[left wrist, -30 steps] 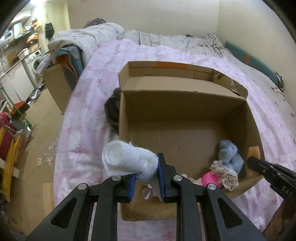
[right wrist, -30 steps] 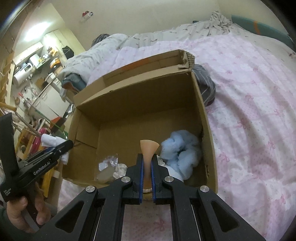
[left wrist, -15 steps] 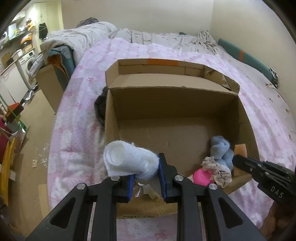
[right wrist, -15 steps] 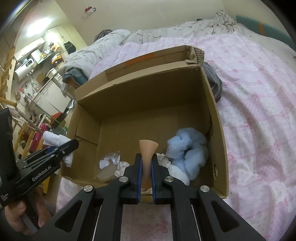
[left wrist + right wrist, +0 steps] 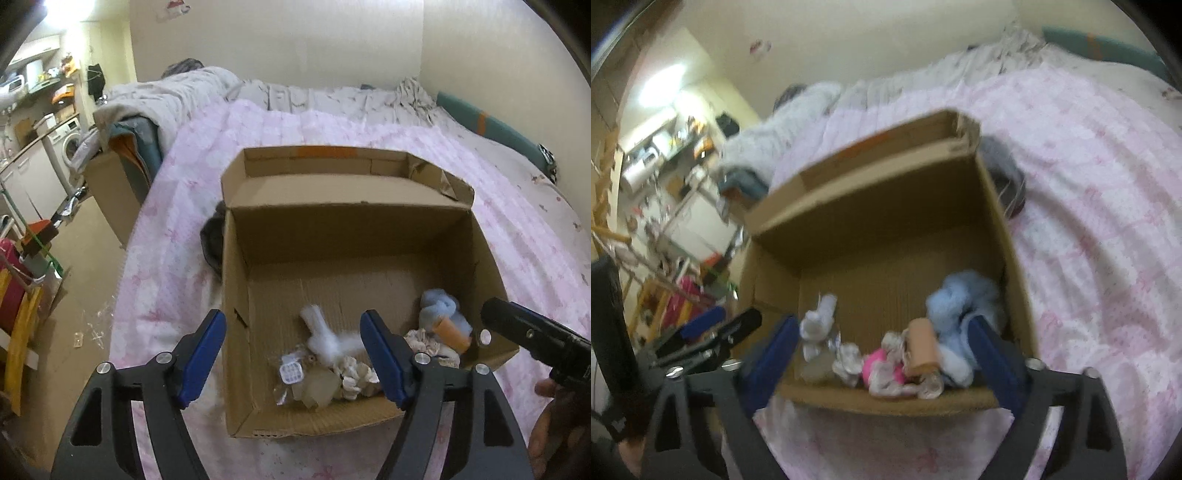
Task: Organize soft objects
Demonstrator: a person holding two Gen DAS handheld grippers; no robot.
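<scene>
An open cardboard box [image 5: 351,236] [image 5: 886,221] lies on the pink bedspread. My left gripper [image 5: 293,325] hangs over its near left corner, jaws opening and pressing on nothing. The white fluffy roll [image 5: 328,336] [image 5: 820,325] lies loose below on the box floor. My right gripper [image 5: 882,332] is over the near right part, jaws opening wide and apart from everything. The peach sponge [image 5: 921,347] [image 5: 452,332] rests free among a blue fluffy cloth [image 5: 960,299] [image 5: 439,306], a pink ball [image 5: 877,365] and a beige scrunchie [image 5: 354,373].
A dark cloth [image 5: 212,240] [image 5: 1008,184] lies against the box's outer side wall. The bed's edge [image 5: 125,280] drops to the floor on the left, where another carton [image 5: 107,184] and clutter stand. A rumpled grey duvet [image 5: 177,96] lies at the bed's far end.
Both grippers have gone from shut to wide open. The white roll has dropped from the left jaws into the box, and the peach sponge has dropped from the right jaws onto the pile.
</scene>
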